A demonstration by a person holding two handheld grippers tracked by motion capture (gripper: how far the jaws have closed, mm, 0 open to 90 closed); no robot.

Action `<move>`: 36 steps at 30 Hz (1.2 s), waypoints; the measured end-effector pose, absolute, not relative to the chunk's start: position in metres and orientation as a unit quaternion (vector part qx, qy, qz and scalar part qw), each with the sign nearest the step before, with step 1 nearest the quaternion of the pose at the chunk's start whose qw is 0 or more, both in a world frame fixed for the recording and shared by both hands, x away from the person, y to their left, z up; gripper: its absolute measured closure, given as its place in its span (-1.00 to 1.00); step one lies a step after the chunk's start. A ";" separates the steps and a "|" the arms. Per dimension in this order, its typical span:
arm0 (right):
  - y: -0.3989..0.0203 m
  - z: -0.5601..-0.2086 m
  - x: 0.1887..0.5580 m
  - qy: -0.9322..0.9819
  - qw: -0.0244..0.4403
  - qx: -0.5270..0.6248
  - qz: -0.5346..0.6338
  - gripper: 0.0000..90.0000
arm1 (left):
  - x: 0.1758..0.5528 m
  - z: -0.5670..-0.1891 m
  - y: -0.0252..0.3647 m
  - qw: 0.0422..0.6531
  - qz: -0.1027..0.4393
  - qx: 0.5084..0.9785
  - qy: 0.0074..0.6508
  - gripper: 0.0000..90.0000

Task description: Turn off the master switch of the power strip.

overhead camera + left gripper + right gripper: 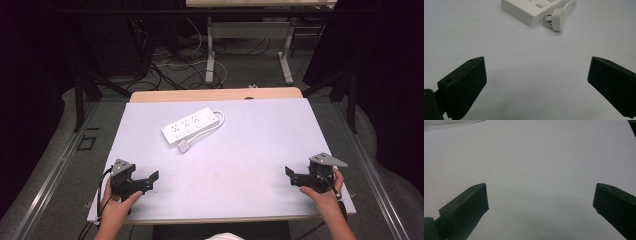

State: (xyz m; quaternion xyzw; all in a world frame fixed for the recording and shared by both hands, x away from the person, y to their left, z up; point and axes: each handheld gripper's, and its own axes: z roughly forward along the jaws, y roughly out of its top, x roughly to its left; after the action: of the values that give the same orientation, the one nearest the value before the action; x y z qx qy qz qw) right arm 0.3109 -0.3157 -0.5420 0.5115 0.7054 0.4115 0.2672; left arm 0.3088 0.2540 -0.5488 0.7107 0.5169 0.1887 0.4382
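A white power strip point(190, 126) lies at the back left of the white table point(250, 145), its cord looped at its right end. Its white plug point(183, 146) rests on the table just in front of the strip. The left gripper view looks at the strip's near end point(529, 10) and the plug point(557, 19), prongs toward the strip. My left gripper point(150, 178) sits at the front left, open and empty, well short of the plug. At the front right my right gripper point(291, 176) is open over bare table, jaws wide apart point(539, 195).
A wooden strip point(215, 94) borders the table's far edge. Beyond it stand a second table's legs point(210, 50) and tangled cables point(170, 65) on the floor. Dark curtains close in both sides.
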 end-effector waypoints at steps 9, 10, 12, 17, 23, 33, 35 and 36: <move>-0.313 -0.550 0.307 0.707 0.275 0.516 0.398 -0.96 | 0.308 -0.547 0.255 0.441 0.195 0.710 0.513 -0.95; -0.314 -0.550 0.306 0.707 0.270 0.519 0.398 -0.95 | 0.308 -0.547 0.254 0.442 0.194 0.709 0.514 -0.94; -0.314 -0.552 0.306 0.703 0.279 0.519 0.398 -0.95 | 0.308 -0.547 0.254 0.439 0.195 0.713 0.510 -0.94; -0.315 -0.551 0.306 0.703 0.265 0.523 0.403 -0.95 | 0.307 -0.546 0.252 0.432 0.202 0.721 0.503 -0.93; -0.318 -0.551 0.306 0.701 0.273 0.523 0.401 -0.91 | 0.305 -0.544 0.245 0.423 0.214 0.733 0.488 -0.92; -0.319 -0.550 0.305 0.699 0.276 0.521 0.405 -0.88 | 0.301 -0.542 0.237 0.423 0.216 0.742 0.474 -0.64; -0.319 -0.550 0.305 0.700 0.275 0.520 0.405 -0.88 | 0.300 -0.540 0.234 0.426 0.214 0.743 0.469 -0.64; -0.318 -0.551 0.305 0.700 0.276 0.520 0.404 -0.88 | 0.299 -0.540 0.233 0.425 0.219 0.746 0.464 -0.64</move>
State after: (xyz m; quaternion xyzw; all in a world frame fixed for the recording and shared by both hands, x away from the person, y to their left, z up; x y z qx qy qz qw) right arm 0.3049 -0.3184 -0.5507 0.5199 0.6998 0.4045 0.2764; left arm 0.2993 0.2334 -0.5399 0.7457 0.4642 0.2192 0.4249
